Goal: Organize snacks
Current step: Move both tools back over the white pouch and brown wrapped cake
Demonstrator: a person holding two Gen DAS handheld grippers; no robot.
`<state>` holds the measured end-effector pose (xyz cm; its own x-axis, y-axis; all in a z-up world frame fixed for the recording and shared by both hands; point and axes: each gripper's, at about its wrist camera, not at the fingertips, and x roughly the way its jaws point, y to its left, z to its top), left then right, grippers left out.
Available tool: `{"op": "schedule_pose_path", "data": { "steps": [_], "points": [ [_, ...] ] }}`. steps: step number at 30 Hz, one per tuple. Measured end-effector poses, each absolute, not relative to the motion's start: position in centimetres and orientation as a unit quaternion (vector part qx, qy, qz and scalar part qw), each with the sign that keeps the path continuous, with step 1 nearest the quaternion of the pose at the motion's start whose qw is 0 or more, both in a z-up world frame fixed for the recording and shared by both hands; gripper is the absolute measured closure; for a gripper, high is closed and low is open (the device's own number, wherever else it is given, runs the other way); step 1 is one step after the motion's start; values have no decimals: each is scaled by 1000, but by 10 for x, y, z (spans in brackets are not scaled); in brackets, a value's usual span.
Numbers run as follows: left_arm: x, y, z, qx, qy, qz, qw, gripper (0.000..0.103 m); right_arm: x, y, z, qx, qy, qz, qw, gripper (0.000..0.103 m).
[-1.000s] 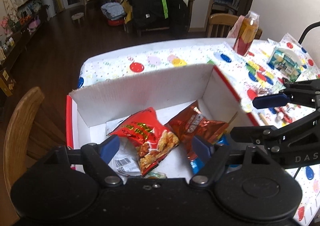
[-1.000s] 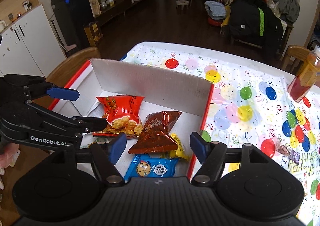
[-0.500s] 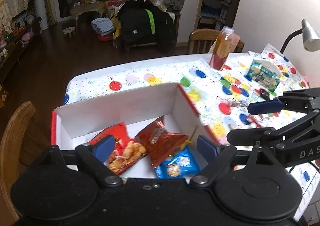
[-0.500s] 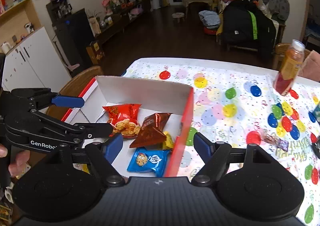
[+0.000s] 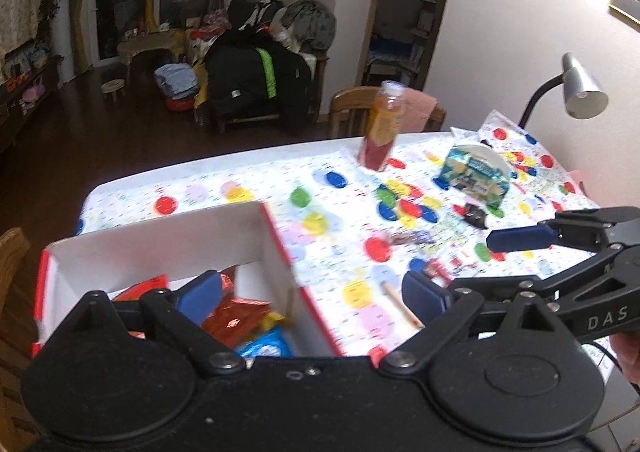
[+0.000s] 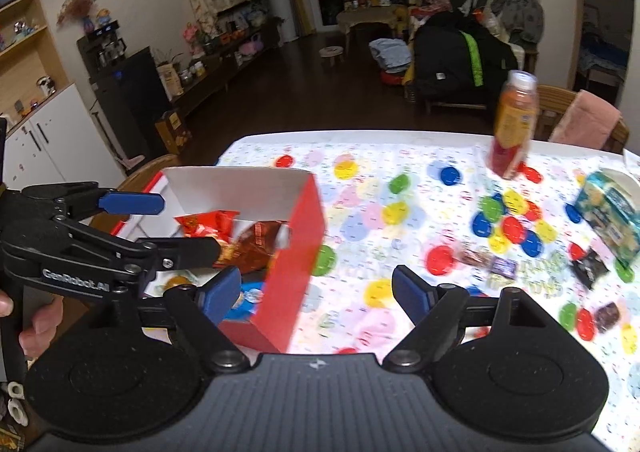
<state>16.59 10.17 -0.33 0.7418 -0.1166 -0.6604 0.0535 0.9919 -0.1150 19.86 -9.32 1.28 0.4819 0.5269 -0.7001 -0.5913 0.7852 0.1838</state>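
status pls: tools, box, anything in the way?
Left tool open, empty. Right tool open, empty. Snack box holds several packets; small snacks loose on tablecloth. Bottle stands beyond them, not blocking.

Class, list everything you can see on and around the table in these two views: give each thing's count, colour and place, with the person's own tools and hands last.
Box: one, red outside, white inside, table's left end.
Snack packets: at least three, red, brown, blue, inside box.
Bottle: one, orange drink, far table edge.
Tissue pack: one, blue-green, right of the bottle.
Small sweets: several, dark wrappers, loose on tablecloth.
Tablecloth: one, white with coloured dots.
Lamp: one, silver, far right.
Left gripper: black, blue pads, open.
Right gripper: same, open.
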Motion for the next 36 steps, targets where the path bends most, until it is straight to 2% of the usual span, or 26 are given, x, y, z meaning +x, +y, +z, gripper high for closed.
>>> {"op": "schedule_pose_path", "data": {
  "steps": [4, 21, 36],
  "points": [
    [172, 76, -4, -49, 349, -60, 934, 1, 201, -124, 7, -37, 393, 309, 865, 20],
    [220, -37, -36, -24, 359, -116, 926, 1, 237, -258, -22, -21, 413, 233, 880, 20],
    [286, -99, -82, 34, 387, -190, 902, 1, 301, -333, -68, -9, 447, 181, 876, 20]
  ]
}}
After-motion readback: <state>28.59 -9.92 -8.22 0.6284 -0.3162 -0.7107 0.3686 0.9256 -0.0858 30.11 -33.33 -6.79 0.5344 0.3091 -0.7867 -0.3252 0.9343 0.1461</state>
